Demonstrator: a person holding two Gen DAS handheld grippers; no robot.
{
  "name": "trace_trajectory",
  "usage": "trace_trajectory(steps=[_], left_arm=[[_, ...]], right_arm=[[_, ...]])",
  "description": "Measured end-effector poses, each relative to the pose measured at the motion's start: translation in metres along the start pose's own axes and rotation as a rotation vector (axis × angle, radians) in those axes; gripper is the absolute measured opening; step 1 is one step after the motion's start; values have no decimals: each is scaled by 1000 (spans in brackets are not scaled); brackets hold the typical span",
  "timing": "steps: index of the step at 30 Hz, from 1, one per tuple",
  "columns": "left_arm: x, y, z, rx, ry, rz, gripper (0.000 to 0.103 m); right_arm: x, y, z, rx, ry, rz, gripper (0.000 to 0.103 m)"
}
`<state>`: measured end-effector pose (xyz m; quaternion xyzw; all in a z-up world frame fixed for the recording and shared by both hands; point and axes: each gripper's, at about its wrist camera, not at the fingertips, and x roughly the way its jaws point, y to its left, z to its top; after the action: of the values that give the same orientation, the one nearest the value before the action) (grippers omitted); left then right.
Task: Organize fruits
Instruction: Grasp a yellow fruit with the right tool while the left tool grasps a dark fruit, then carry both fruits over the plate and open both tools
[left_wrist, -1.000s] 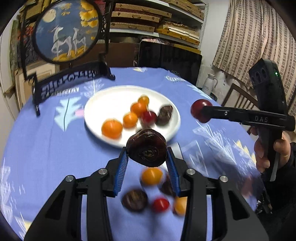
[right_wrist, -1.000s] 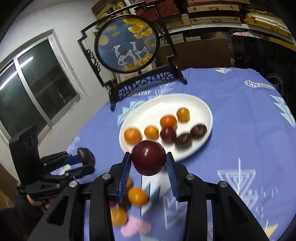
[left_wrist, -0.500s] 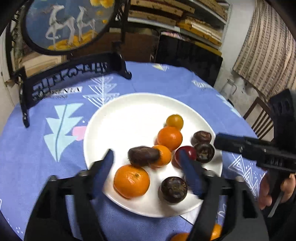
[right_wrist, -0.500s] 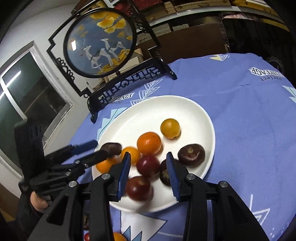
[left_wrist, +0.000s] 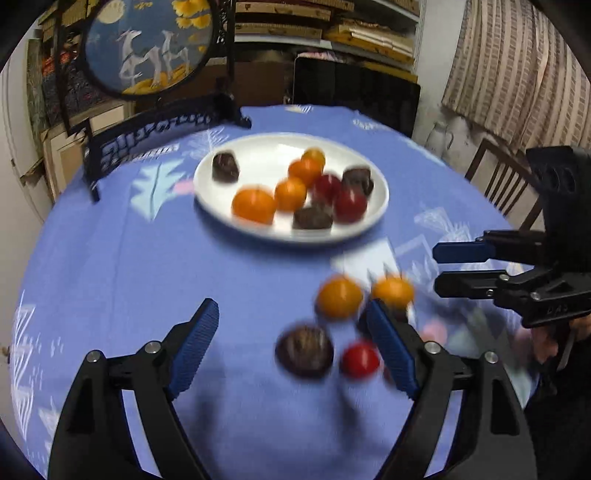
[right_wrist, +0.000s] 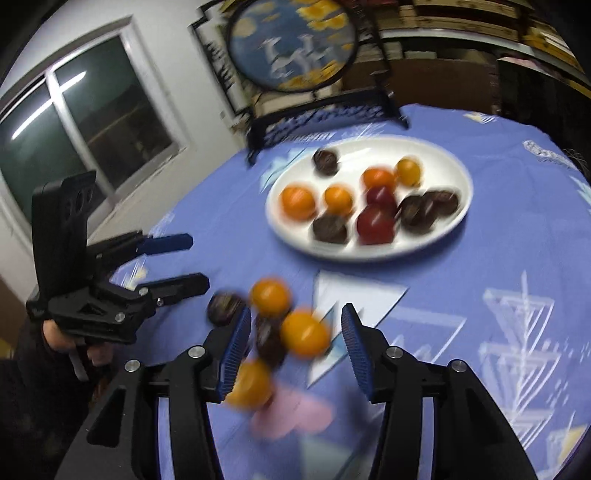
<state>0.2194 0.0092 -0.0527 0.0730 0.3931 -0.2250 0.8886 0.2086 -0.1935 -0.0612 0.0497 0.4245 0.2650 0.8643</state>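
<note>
Fruits (right_wrist: 304, 334) near right gripper (right_wrist: 295, 345) blurred, one orange partly hidden.

We see a round painted screen (left_wrist: 147, 48) on its black stand at the table's far edge | a blue patterned tablecloth (left_wrist: 110, 266) | stacked shelves (left_wrist: 332, 22) | a striped curtain (left_wrist: 517, 62) | a wooden chair (left_wrist: 502, 184) | a dark window (right_wrist: 74, 129).

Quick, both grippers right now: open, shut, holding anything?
Left gripper: open, empty, jaws just opened wider.
Right gripper: open, gripping nothing, jaws just opened.
</note>
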Motion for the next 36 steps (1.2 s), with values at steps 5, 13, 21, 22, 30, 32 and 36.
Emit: trace_trajectory(steps=[5,13,21,22,30,32,36], left_arm=[[-5,-5,-34,24,39,21,80],[14,-6,-33,20,77,104,80],[41,-10,-25,54,138,146,80],[46,-10,-22,54,146,143,80],[43,-20,-21,83,125,36,41],[36,-20,-23,62,105,11,41],[12,-16,-15,21,28,-2,41]], right_arm=[[12,34,-32,-80,66,-8,59],[43,47,-42,-111,128,-78,41],[7,21,-46,-10,22,-40,41],[4,17,-48,3,19,-36,41],[-7,8,-50,39,-17,-27,41],[-12,8,-47,36,-32,-28,41],[-24,5,-37,25,-59,-43,41]])
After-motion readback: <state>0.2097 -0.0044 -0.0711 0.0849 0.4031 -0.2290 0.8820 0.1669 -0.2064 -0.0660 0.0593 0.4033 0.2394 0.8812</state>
